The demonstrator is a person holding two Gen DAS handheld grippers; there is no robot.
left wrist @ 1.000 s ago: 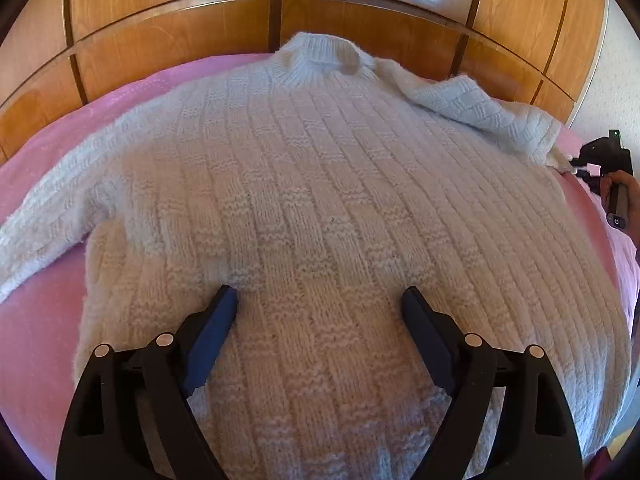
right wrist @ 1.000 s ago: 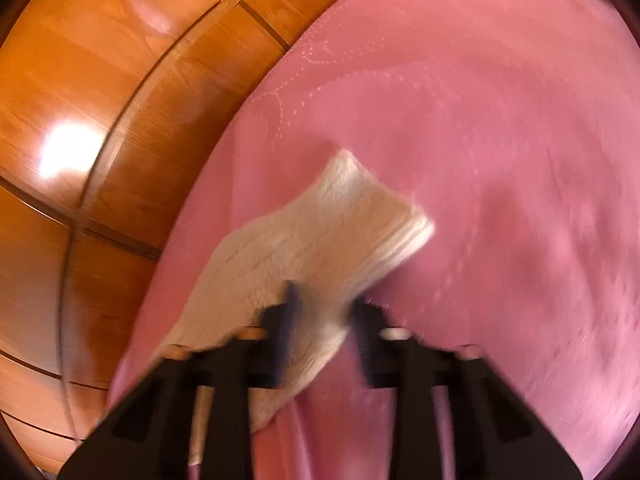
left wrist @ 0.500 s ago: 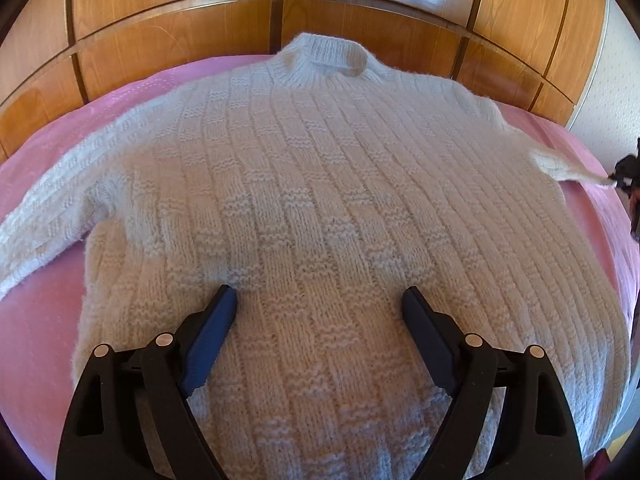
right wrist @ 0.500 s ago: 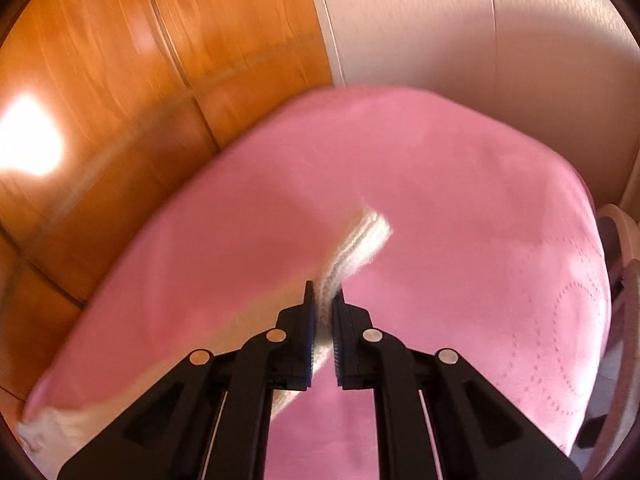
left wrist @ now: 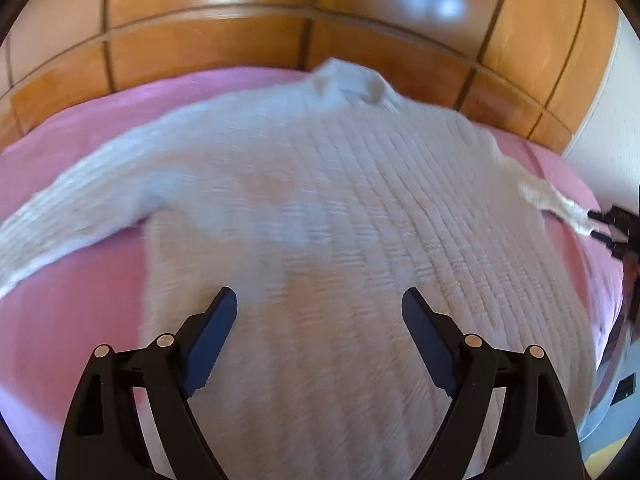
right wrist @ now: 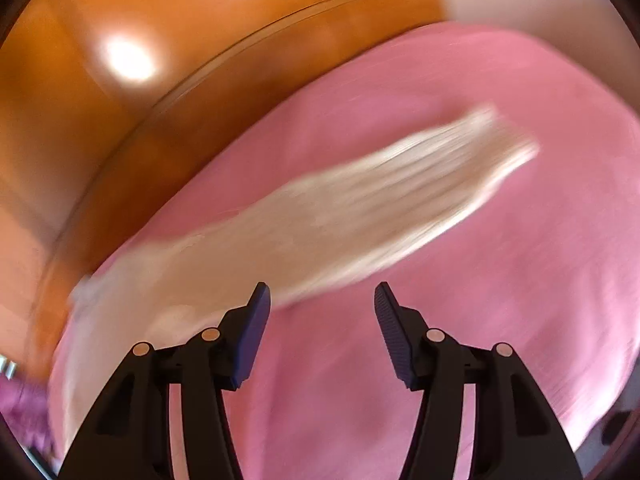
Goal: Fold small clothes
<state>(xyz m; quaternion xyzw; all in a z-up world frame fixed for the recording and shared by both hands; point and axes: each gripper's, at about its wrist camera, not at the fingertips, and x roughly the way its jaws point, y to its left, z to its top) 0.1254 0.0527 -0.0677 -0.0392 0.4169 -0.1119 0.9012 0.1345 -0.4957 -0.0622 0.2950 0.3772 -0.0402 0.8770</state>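
A cream knitted sweater (left wrist: 328, 216) lies flat, front up, on a pink bedspread (left wrist: 72, 320), neck toward the headboard, both sleeves spread out. My left gripper (left wrist: 320, 312) is open and empty above the sweater's lower body. My right gripper (right wrist: 322, 304) is open and empty just above the bedspread, beside the sweater's right sleeve (right wrist: 360, 208), which lies stretched out ahead of it. The right gripper (left wrist: 610, 226) also shows in the left wrist view at the sleeve's cuff. Both views are blurred by motion.
A wooden panelled headboard (left wrist: 280, 32) runs along the far side of the bed. A pale wall (left wrist: 616, 128) stands at the right. The bed's right edge (left wrist: 612, 320) drops off near the right gripper.
The right gripper pulled the folded-over sleeve out to the right, then opened and let it go. The left gripper has drawn back a little, staying open.
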